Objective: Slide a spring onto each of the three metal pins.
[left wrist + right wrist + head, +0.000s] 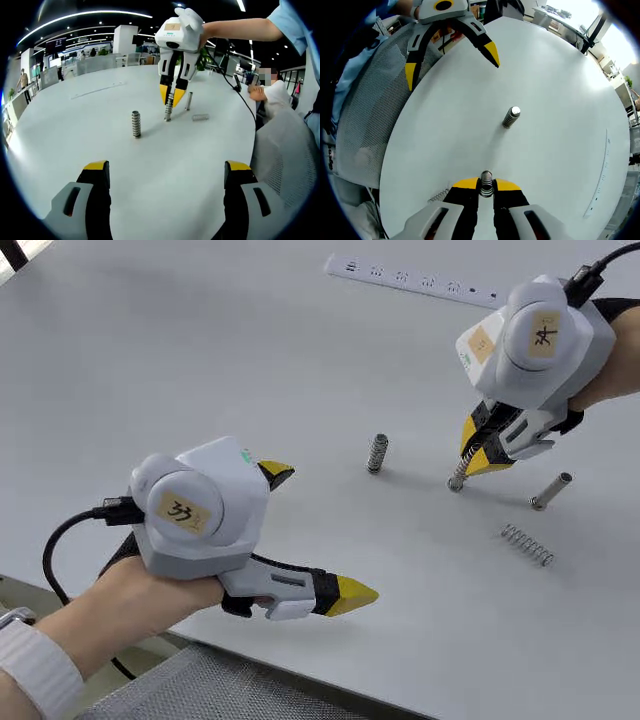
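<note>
gripping spring (460,473), threaded on upright pin (455,485) mid-table, in right gripper (486,185) clamped onto it from above, long axis running vertical below the jaws, and holding left gripper (166,167) wide open, empty, well apart.

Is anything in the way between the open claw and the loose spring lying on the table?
Nothing visible is. Just bare table lies between the open left claw and the loose spring. The right claw, shut on another spring, sits off to the side.
</note>
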Available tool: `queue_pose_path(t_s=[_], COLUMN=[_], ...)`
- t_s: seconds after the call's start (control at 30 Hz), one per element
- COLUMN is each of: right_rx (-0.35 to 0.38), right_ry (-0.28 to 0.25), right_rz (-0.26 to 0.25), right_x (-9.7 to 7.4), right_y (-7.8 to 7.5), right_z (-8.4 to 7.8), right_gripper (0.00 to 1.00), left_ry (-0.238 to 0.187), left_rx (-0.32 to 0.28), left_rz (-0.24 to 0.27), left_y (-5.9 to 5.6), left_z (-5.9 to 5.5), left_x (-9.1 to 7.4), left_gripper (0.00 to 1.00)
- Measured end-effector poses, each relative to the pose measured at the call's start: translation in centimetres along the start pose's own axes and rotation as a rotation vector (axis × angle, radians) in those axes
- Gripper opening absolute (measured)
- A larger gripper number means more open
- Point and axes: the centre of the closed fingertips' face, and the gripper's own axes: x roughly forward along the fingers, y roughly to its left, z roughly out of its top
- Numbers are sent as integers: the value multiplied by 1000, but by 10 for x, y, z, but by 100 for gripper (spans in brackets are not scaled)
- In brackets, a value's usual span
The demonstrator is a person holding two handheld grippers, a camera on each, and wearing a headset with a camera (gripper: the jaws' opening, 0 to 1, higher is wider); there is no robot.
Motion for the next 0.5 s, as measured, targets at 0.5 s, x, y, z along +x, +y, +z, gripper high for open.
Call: queue_pose_path(t_s=[0.5], right_rx=[32], right_ry=[11], right_rz=[-1], right_x=[14], right_y=[0], right_z=[0], right_gripper=[7], left_ry=[12], left_rx=[-2], left_rz=[-10], left_y=[-4], left_z=[-6], left_x=[2], left_gripper=[93])
